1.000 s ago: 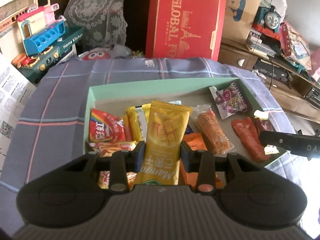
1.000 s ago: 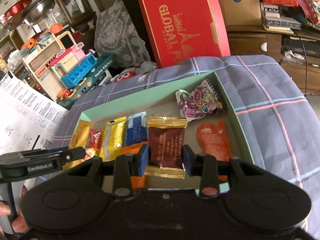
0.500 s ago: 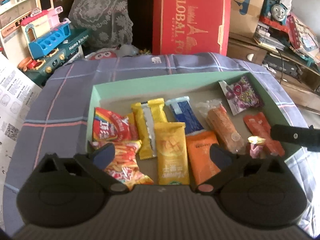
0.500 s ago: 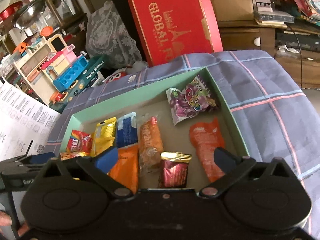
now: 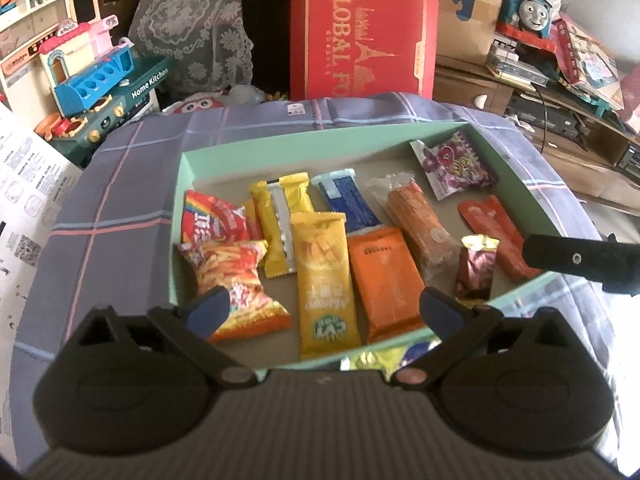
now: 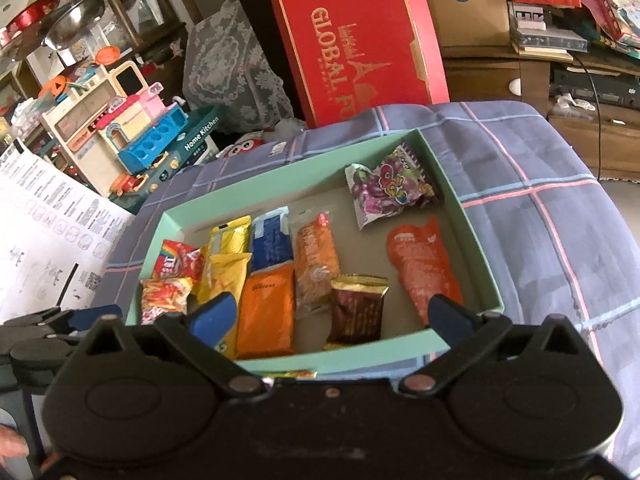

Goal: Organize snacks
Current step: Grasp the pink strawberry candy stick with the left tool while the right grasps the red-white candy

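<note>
Over the near edge of the mint-green tray (image 5: 182, 184) we hold both tools wide apart and empty: the left gripper (image 5: 326, 308) and the right gripper (image 6: 332, 314) have just been opening, and nothing sits between the jaws of either one. A second ago our left was clamped on the yellow mango bar (image 5: 326, 280) and our right on the dark red chocolate bar (image 6: 357, 309); both now lie flat on the tray floor, released. We read that as two more snacks filed, with the hands free to fetch whatever comes next; a few bright wrappers (image 5: 380, 360) show on the plaid cloth (image 5: 120, 200) just outside the near wall, likely still to be sorted. The mango bar lies lengthwise from near to far, its printed green logo end toward us, between the chips bag (image 5: 236, 280) and the orange packet (image 5: 386, 280). The chocolate bar sits parallel to it, gold crimped end pointing away, between the orange cracker sleeve (image 6: 316, 260) and the red-orange pouch (image 6: 424, 268), so the row stays aligned.
</note>
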{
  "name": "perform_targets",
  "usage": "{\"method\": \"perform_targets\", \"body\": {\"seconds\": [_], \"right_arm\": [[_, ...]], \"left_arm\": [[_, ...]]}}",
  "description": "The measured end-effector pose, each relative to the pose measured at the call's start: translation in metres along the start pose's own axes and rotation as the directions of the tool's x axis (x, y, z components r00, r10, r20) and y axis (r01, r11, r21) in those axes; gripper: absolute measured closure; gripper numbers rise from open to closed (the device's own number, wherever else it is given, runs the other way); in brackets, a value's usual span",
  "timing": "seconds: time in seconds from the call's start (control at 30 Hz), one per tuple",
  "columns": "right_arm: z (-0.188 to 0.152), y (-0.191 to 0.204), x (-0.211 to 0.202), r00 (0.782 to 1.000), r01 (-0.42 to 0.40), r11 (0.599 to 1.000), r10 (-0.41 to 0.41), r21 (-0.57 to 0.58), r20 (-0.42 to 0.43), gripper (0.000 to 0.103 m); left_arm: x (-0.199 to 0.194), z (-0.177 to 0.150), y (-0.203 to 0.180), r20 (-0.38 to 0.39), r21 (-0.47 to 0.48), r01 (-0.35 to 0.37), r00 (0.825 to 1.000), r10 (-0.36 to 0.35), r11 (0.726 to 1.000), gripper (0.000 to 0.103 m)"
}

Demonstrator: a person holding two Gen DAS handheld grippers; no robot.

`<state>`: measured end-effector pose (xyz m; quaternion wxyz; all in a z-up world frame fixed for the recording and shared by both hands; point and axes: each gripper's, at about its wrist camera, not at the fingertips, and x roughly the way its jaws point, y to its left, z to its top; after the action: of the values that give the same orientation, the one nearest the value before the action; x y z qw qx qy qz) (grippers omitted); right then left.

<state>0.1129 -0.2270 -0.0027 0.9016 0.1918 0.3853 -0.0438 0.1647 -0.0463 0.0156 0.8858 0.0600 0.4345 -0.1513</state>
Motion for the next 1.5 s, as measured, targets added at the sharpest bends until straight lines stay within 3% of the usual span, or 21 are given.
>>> {"method": "perform_targets", "body": {"seconds": [0.27, 0.43, 0.73, 0.93, 1.2, 1.3, 1.43, 1.5], "right_arm": [[-0.028, 0.008, -0.012, 1.0, -0.021, 1.0, 0.02, -0.016, -0.022, 0.0], [-0.053, 0.007, -0.01, 0.998, -0.023, 1.0, 0.022, -0.011, -0.066, 0.0], [-0.086, 0.001, -0.002, 0.993, -0.014, 1.0, 0.016, 0.017, -0.116, 0.0], [-0.106, 0.015, 0.001, 0.987, -0.057, 0.997, 0.05, -0.046, -0.15, 0.017], [-0.123, 0.054, 0.014, 0.974, -0.127, 0.978, 0.091, -0.166, -0.209, 0.021], [-0.131, 0.064, 0.02, 0.968, -0.14, 0.97, 0.093, -0.197, -0.234, 0.031], [-0.139, 0.073, 0.022, 0.972, -0.116, 0.955, 0.052, -0.274, -0.23, 0.064], [-0.137, 0.07, 0.021, 0.972, -0.109, 0.958, 0.047, -0.266, -0.231, 0.066]], "left_arm": [[-0.011, -0.044, -0.004, -0.044, 0.016, 0.001, 0.999, 0.0, 1.0, 0.0], [0.002, -0.069, -0.004, -0.098, 0.006, -0.045, 0.994, 0.045, 0.999, 0.0], [0.02, -0.077, -0.005, -0.125, -0.02, -0.061, 0.99, 0.058, 0.998, 0.0], [0.025, -0.086, 0.012, -0.148, -0.035, -0.079, 0.986, 0.073, 0.996, 0.0], [0.02, -0.101, 0.046, -0.167, -0.077, -0.093, 0.983, 0.079, 0.993, 0.0], [0.017, -0.105, 0.053, -0.172, -0.091, -0.083, 0.983, 0.066, 0.992, 0.0], [0.015, -0.104, 0.052, -0.166, -0.109, -0.06, 0.985, 0.041, 0.992, 0.0], [0.013, -0.101, 0.047, -0.156, -0.116, -0.045, 0.987, 0.027, 0.992, 0.0]]}}
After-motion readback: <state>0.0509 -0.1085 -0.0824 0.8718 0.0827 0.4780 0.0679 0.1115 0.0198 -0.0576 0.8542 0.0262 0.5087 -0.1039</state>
